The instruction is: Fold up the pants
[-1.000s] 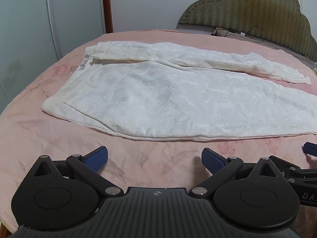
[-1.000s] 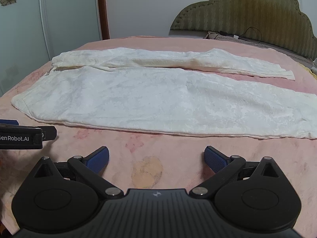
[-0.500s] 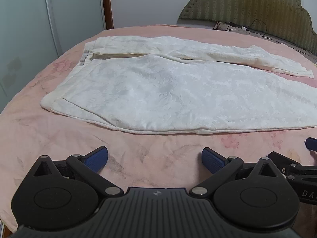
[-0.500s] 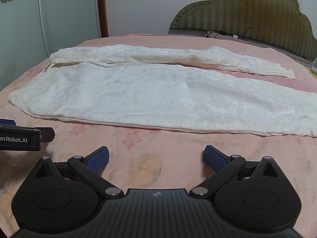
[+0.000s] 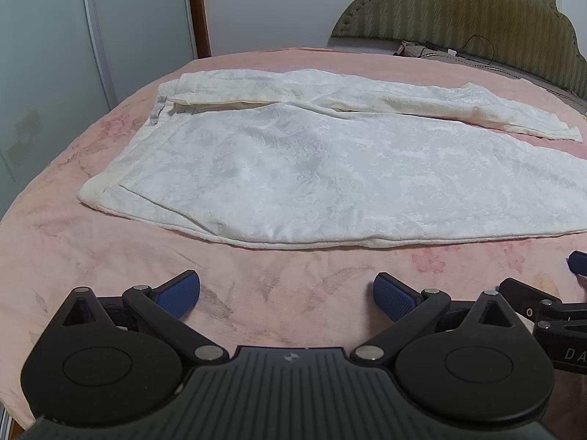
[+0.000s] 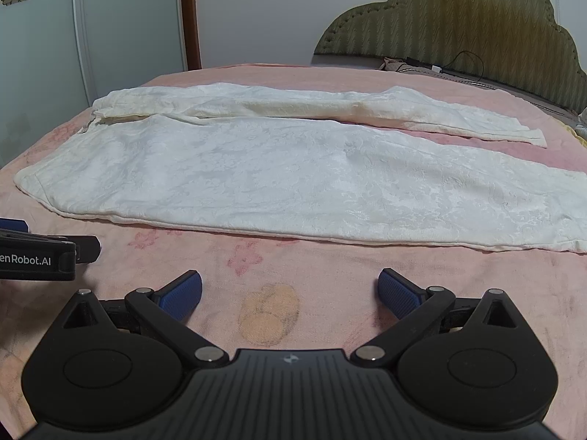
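Note:
White patterned pants (image 5: pixel 330 179) (image 6: pixel 293 183) lie flat on the pink bed, waistband to the left, both legs stretching right. The far leg (image 6: pixel 330 110) is narrow and bunched; the near leg is spread wide. My left gripper (image 5: pixel 286 293) hovers open over bare sheet just short of the near hem, toward the waist end. Over the sheet before the middle of the near leg, my right gripper (image 6: pixel 290 291) is also open. Neither touches the cloth. Each gripper shows at the edge of the other's view: the right one (image 5: pixel 550 308), the left one (image 6: pixel 40 253).
The pink floral bedsheet (image 6: pixel 256 256) covers the bed. A green padded headboard (image 6: pixel 458 18) stands at the back right with a cable and small items (image 6: pixel 433 68) at its foot. Pale wardrobe doors (image 5: pixel 55 55) line the left, close to the bed's edge.
Both grippers have drifted slightly nearer the pants and tilted, so the cloth sits a bit lower and larger in view. Jaws stay open; the pants have not moved.

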The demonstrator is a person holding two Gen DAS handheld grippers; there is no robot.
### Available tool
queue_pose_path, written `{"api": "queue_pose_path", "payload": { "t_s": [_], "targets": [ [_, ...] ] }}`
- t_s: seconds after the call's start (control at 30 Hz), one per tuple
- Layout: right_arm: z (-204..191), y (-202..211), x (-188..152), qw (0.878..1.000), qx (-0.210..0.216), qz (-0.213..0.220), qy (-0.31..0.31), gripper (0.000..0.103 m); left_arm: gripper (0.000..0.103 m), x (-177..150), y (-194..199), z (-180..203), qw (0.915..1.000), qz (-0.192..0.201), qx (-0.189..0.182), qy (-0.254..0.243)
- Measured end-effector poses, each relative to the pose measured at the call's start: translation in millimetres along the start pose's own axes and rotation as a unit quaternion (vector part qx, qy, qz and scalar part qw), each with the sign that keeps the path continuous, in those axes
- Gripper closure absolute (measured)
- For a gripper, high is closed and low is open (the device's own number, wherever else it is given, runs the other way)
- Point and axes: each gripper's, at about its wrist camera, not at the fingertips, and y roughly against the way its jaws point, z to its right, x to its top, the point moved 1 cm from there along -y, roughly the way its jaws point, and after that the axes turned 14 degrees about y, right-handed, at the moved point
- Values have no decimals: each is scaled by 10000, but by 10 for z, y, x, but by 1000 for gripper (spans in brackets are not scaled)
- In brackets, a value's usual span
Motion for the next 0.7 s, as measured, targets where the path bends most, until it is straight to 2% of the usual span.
{"api": "queue_pose_path", "payload": {
  "t_s": [0.13,0.23,0.43,0.57,0.63,0.7],
  "targets": [
    [31,20,7,9999,76,41,-62,0,0,24,37,-4,10000,90,-26,15],
    [59,74,46,9995,195,232,-62,0,0,95,91,-7,9996,271,-94,68],
    [50,35,284,9979,65,472,430,0,0,368,95,-53,9977,568,-87,356],
    [31,-115,508,9956,175,612,685,0,0,624,-61,-112,9964,663,132,510],
    [-1,-158,639,9920,223,843,912,0,0,773,-173,-136,9957,702,249,545],
    [-70,-174,785,9817,158,1311,1373,0,0,936,-327,-156,9948,748,411,552]
  ]
}}
